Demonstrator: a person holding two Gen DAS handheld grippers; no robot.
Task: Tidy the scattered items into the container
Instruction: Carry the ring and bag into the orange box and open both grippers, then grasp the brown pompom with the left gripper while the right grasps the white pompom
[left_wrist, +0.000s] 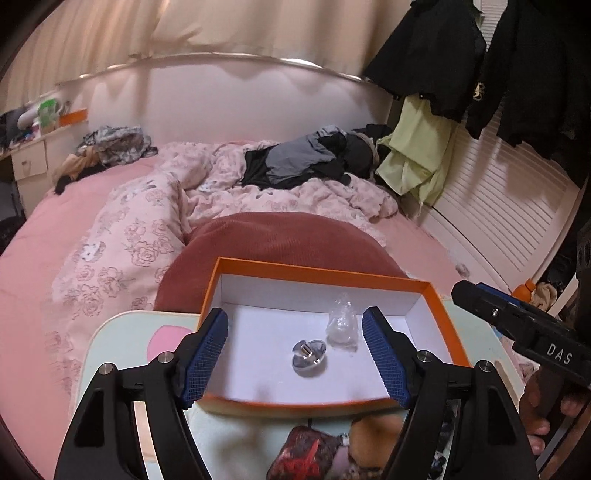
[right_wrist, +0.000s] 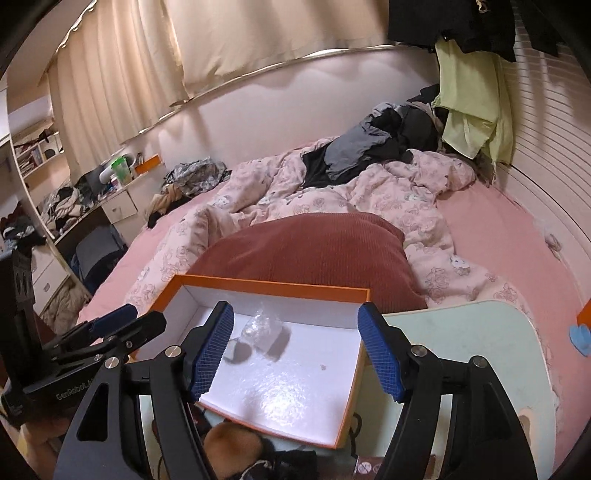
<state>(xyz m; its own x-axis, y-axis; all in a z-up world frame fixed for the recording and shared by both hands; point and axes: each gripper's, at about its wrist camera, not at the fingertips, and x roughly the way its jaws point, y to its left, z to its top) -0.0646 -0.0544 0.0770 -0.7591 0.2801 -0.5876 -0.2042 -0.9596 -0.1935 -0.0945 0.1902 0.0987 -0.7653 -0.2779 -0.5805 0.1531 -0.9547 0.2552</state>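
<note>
An orange box (left_wrist: 325, 273) with a white inside sits on a pale green table (left_wrist: 110, 339). In it lie a shiny silver metal piece (left_wrist: 308, 353) and a crumpled clear plastic bag (left_wrist: 341, 323). My left gripper (left_wrist: 295, 354) is open and empty, hovering over the box's near side. My right gripper (right_wrist: 295, 350) is open and empty above the box (right_wrist: 258, 286); the bag (right_wrist: 264, 328) and the silver piece (right_wrist: 236, 350) show between its fingers. A red patterned pouch (left_wrist: 306, 454) and a brown furry item (left_wrist: 373, 432) lie on the table in front of the box.
The table stands against a pink bed (left_wrist: 44, 258) with a dark red cushion (left_wrist: 280, 236), a floral quilt and piled clothes. Clothes hang at the right by a slatted wall (left_wrist: 491, 195). A cluttered desk (right_wrist: 74, 206) is at the left. A blue object (right_wrist: 578, 334) lies on the bed.
</note>
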